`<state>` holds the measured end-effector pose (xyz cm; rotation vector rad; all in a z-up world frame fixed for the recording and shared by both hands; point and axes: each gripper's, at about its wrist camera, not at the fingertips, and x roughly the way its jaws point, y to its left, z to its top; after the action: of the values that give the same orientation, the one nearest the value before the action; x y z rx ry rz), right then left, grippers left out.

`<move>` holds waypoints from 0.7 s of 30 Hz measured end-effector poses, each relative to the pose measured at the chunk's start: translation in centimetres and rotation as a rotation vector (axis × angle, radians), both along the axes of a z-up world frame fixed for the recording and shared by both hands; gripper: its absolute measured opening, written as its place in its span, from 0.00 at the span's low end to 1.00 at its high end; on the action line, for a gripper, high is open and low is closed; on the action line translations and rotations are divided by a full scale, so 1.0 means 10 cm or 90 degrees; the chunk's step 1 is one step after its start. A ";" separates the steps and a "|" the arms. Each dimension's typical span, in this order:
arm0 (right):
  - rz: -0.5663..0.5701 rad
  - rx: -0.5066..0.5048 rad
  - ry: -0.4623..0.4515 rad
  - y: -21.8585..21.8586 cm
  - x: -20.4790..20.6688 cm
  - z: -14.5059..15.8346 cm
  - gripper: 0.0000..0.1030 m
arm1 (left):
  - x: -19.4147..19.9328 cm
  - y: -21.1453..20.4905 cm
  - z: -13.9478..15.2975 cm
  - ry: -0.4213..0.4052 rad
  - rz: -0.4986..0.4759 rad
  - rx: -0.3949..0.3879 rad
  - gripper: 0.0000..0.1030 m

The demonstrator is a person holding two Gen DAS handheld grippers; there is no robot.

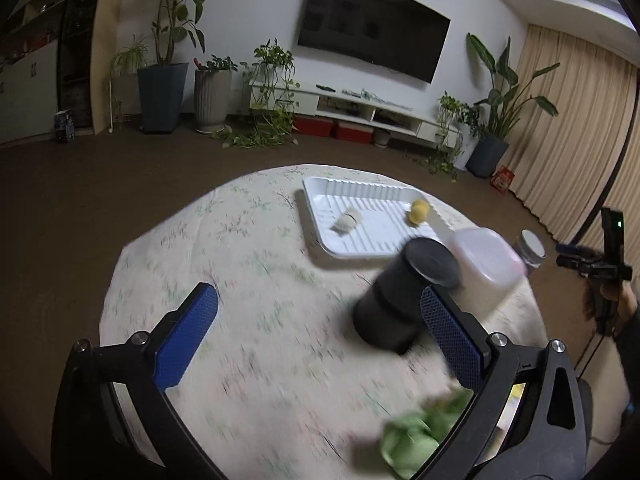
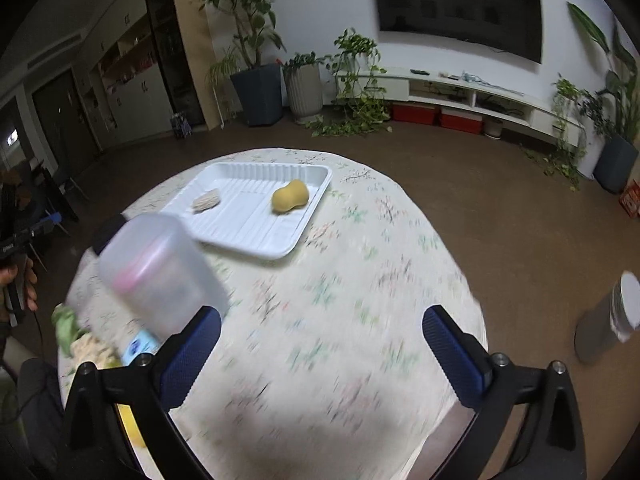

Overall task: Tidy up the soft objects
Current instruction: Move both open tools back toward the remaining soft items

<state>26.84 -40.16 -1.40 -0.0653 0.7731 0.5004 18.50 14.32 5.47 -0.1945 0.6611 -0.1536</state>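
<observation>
A white ribbed tray lies at the far side of the round table. In it are a yellow peanut-shaped sponge and a small beige sponge piece. A green soft object lies at the table's near edge by the left gripper's right finger. A cream soft piece lies beside it. My left gripper is open and empty above the cloth. My right gripper is open and empty above the cloth.
A black cylinder and a translucent plastic container stand near the tray. A grey canister stands off the table's right edge. A light blue item lies near the right gripper's left finger. Floral tablecloth covers the table.
</observation>
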 end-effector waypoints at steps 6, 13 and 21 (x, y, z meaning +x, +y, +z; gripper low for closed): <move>-0.022 0.046 0.011 0.00 -0.72 -0.13 1.00 | -0.52 -0.27 -0.10 0.009 -0.009 -0.011 1.00; -0.022 0.067 0.024 0.21 -1.37 -0.34 1.00 | -1.00 -0.63 -0.38 0.038 -0.021 0.017 1.00; -0.010 0.001 0.011 0.67 -1.91 -0.55 1.00 | -1.39 -0.88 -0.70 0.056 0.008 0.032 1.00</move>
<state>7.72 -33.45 -6.92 -0.0534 0.7891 0.4869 4.58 5.48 -1.55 -0.1580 0.7499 -0.1175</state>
